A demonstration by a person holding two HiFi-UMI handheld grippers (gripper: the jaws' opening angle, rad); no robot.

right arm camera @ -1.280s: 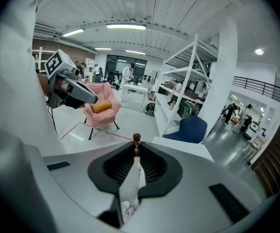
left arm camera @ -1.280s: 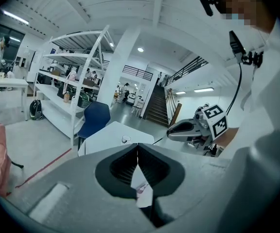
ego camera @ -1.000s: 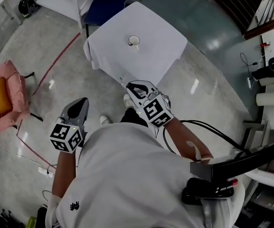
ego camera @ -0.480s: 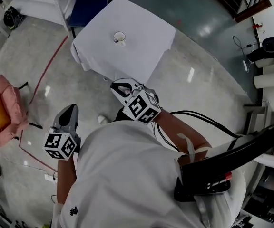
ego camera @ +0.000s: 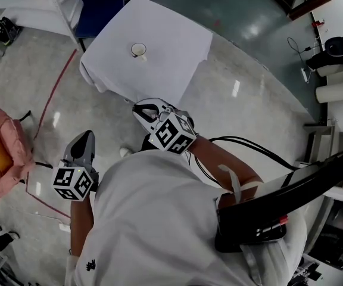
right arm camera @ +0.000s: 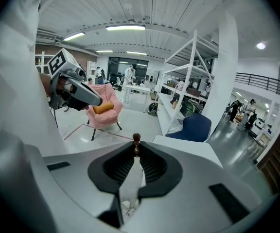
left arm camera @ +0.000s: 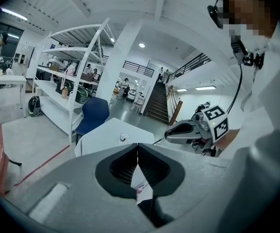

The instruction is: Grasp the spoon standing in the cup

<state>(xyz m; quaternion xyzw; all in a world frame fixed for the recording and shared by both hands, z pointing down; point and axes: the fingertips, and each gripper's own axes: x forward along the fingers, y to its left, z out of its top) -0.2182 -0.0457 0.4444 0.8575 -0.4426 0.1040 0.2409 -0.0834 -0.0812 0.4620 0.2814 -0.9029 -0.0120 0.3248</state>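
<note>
A white cup stands on the white-clothed table, far ahead of both grippers; what is in it is too small to tell. My right gripper hangs over the floor just short of the table's near edge. In the right gripper view its jaws are shut on a thin brown knobbed stick that pokes out past the tips. My left gripper is lower left, near my body, jaws shut and empty. The left gripper view shows the cup on the table and the right gripper.
A blue chair stands behind the table and a pink armchair at the far left. White shelving lines the left. A red line crosses the glossy floor. A black cable trails right of me.
In the head view the table and cup have slid up and to the left. The right gripper has shifted left with the stick still in its jaws. The left gripper has hardly moved.
</note>
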